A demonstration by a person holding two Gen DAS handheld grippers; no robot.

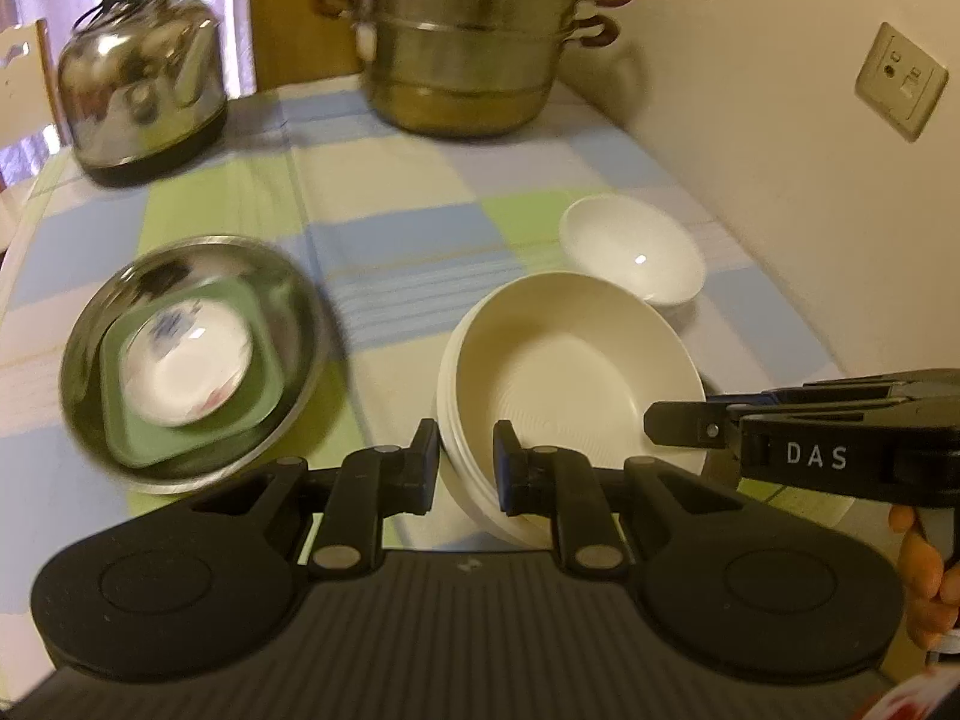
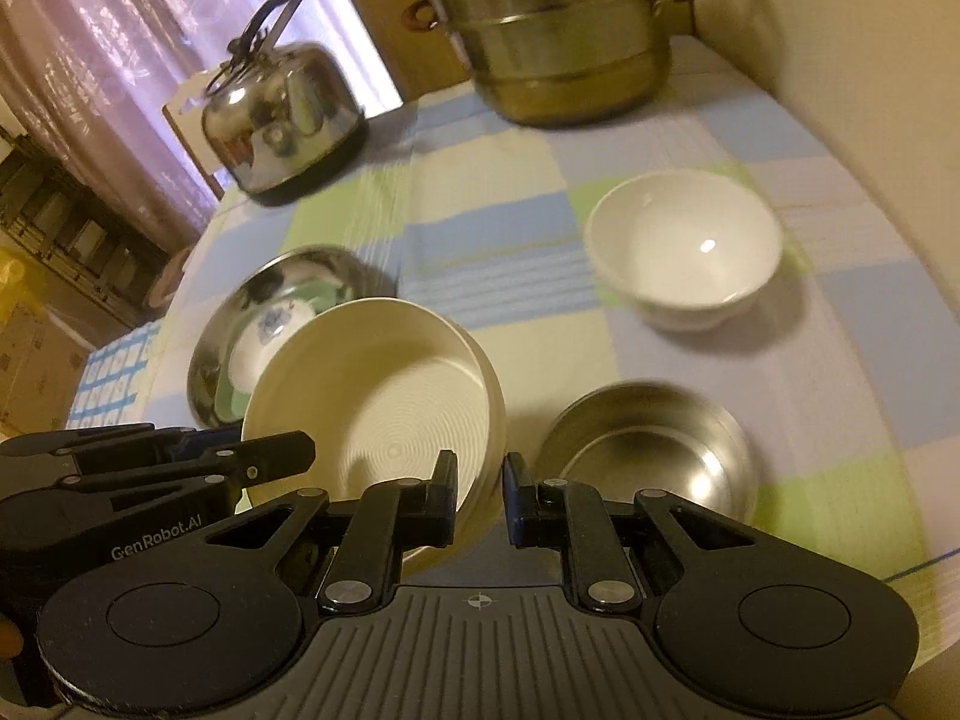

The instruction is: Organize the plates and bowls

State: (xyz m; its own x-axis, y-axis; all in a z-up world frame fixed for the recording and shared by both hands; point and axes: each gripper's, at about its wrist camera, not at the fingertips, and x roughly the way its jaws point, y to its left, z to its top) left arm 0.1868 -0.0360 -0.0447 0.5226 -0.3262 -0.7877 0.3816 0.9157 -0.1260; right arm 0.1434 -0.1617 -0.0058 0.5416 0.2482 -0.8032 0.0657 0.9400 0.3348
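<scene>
A cream ribbed bowl (image 1: pixel 570 360) (image 2: pixel 390 396) hangs tilted above the checked tablecloth, held from two sides. My left gripper (image 1: pixel 468 468) is shut on its near-left rim, and in the right wrist view it shows at the bowl's left edge (image 2: pixel 288 456). My right gripper (image 2: pixel 480 495) is shut on the opposite rim and reaches in from the right in the left wrist view (image 1: pixel 690 426). To the left, a large steel bowl (image 1: pixel 90 384) (image 2: pixel 210 360) holds a green square plate (image 1: pixel 264 324) and a small patterned white dish (image 1: pixel 186 360).
A white bowl (image 1: pixel 636 252) (image 2: pixel 684 252) stands further back near the wall. A small steel bowl (image 2: pixel 648 456) sits just right of the held bowl. A kettle (image 1: pixel 144 96) and a stacked steamer pot (image 1: pixel 468 60) stand at the table's far end. The wall (image 1: pixel 810 180) runs along the right.
</scene>
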